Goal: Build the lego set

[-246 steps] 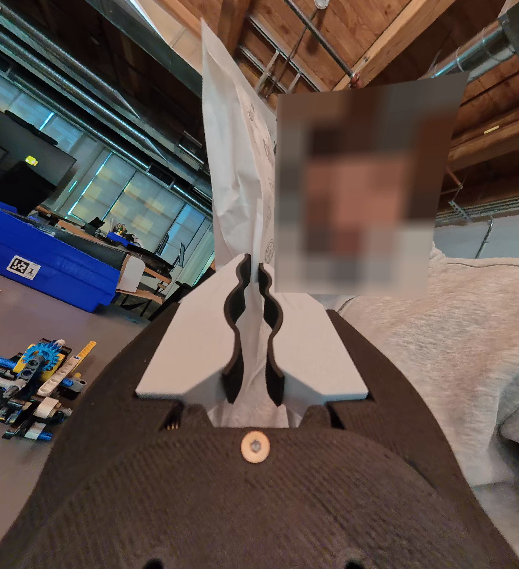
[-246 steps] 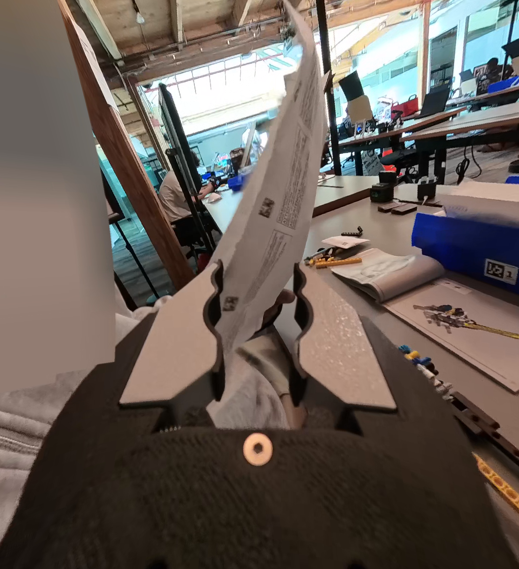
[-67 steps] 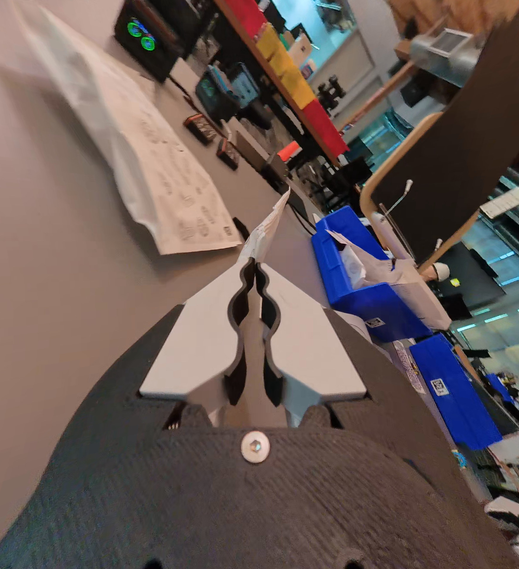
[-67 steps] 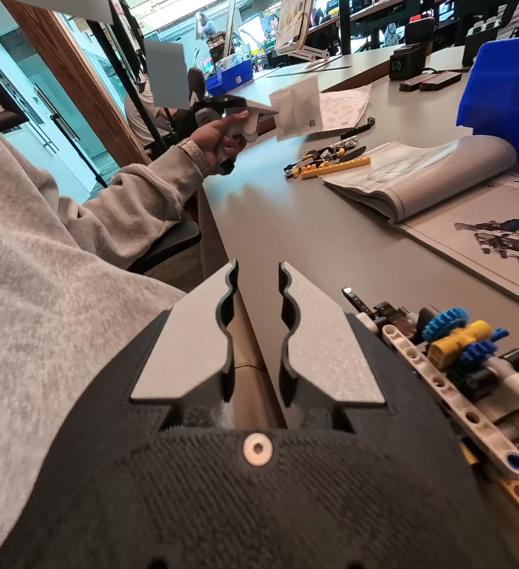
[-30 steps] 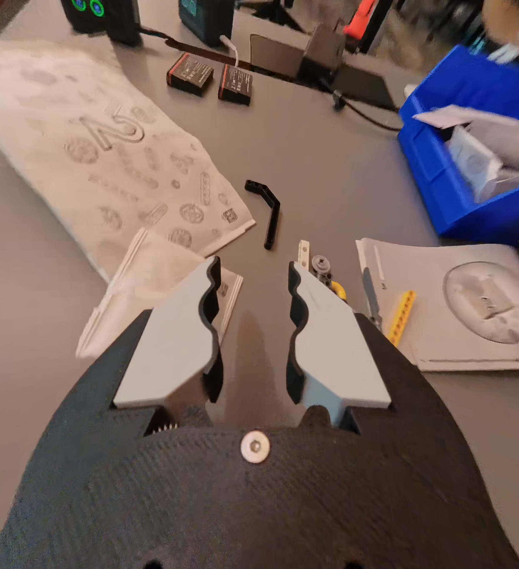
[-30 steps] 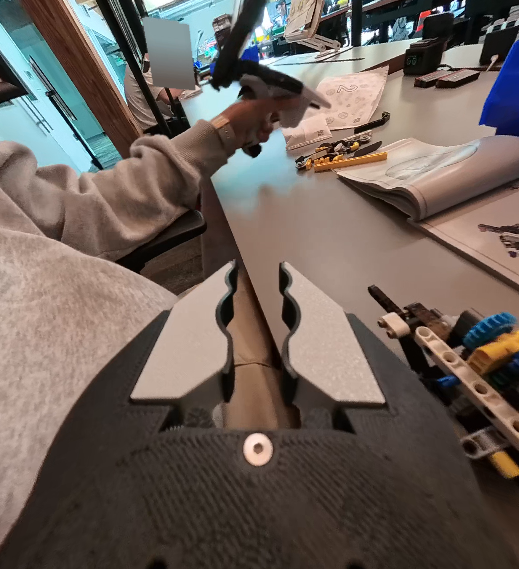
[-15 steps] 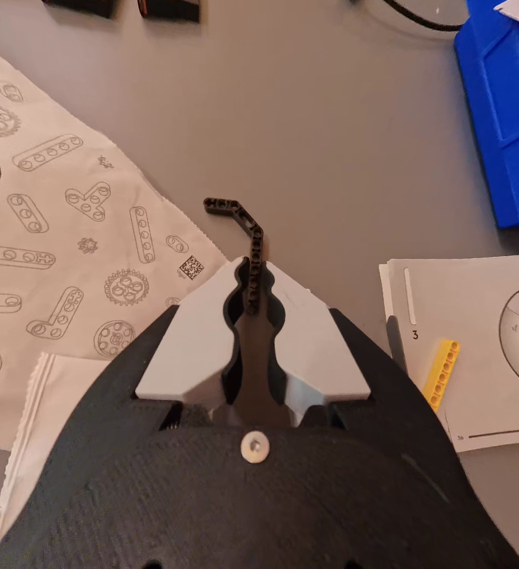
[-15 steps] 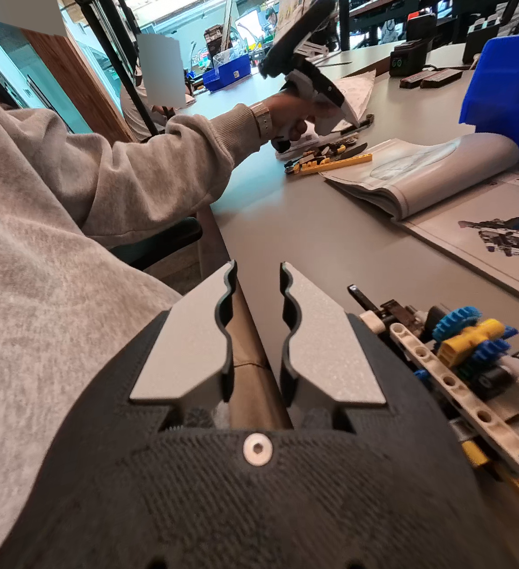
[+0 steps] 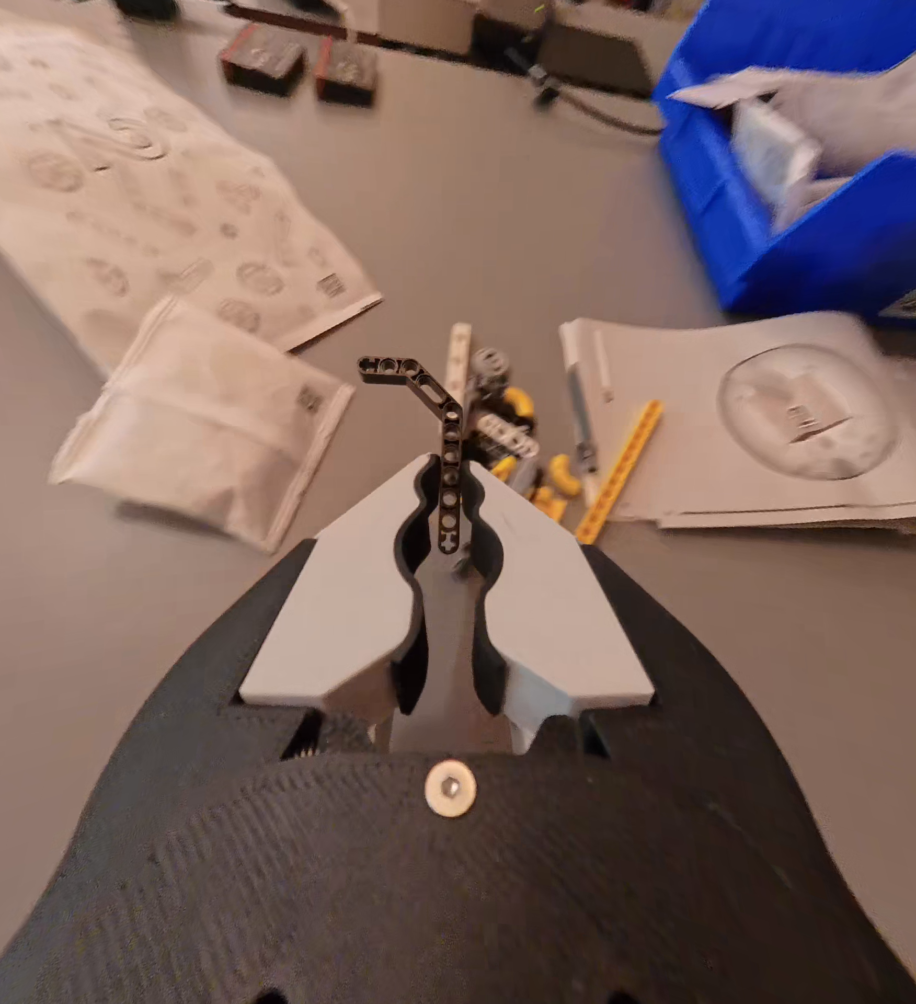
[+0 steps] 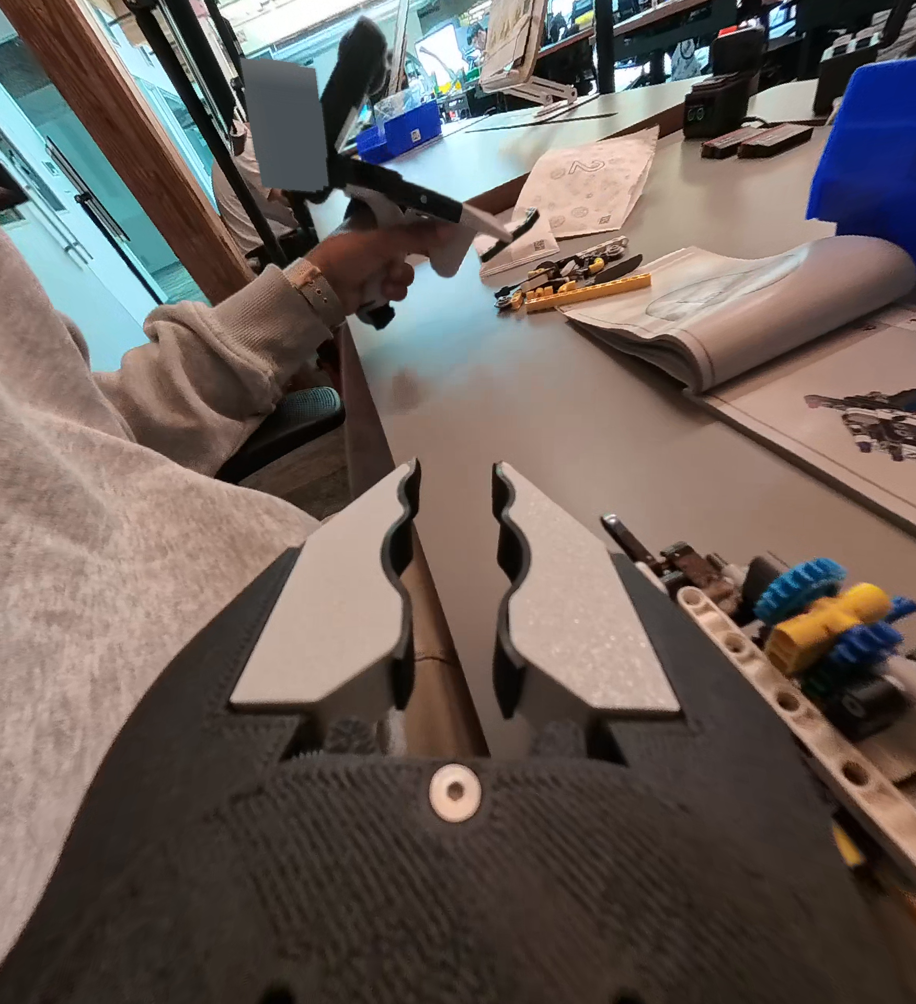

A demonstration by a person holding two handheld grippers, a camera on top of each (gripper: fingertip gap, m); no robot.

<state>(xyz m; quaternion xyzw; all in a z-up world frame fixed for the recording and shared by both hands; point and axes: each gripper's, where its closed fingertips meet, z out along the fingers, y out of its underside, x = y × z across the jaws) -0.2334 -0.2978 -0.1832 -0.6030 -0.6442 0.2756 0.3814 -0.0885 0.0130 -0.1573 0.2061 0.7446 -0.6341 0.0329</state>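
My left gripper [image 9: 449, 471] is shut on a black bent lego beam [image 9: 434, 402] and holds it lifted above the table; both also show far off in the right wrist view, the gripper [image 10: 499, 231] and the beam [image 10: 513, 232]. A pile of loose lego pieces [image 9: 504, 429] and a yellow beam [image 9: 621, 467] lie on the table beneath it. My right gripper [image 10: 456, 478] is open and empty near the table's front edge. The half-built model [image 10: 820, 641] with blue gears and a yellow part lies just right of it.
Printed paper bags [image 9: 184, 413] lie at the left. An open instruction booklet [image 9: 771, 424] lies at the right, with blue bins [image 9: 836, 206] behind it. Two small black blocks [image 9: 298, 60] lie at the back. A person's grey sleeve [image 10: 119, 434] fills the left of the right wrist view. Tip to tip, the grippers are about 35 cm apart.
My left gripper let go of the paper bag, opened, shut on the black bent beam and lifted it off the table. The right gripper has stayed open and nearly still.
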